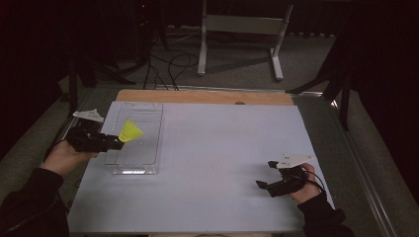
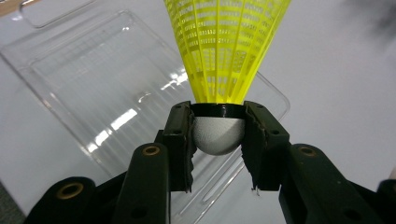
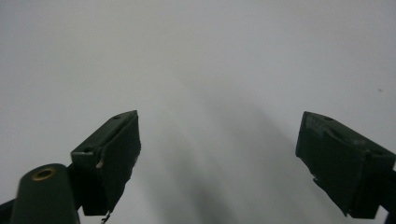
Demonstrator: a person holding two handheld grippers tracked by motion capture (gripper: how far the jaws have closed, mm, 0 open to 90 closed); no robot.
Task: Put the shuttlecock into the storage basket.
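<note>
Left tool [image 2: 218, 135] pinches the yellow shuttlecock [image 2: 224, 51] by its cork above the clear tray [image 2: 70, 70].

The desk [image 1: 222, 163] is covered by a pale grey-white sheet, with a strip of bare wood [image 1: 202, 96] showing along its far edge. It stands on a grey carpeted floor [image 1: 237, 64]. Beyond the desk, a white metal frame [image 1: 242, 29] with two splayed feet rests on the carpet, and black cables [image 1: 170, 66] trail across the floor to its left. Dark stand legs [image 1: 328, 76] lean in at both sides. The room behind is dim, almost black, and the light falls mainly on the desk.
</note>
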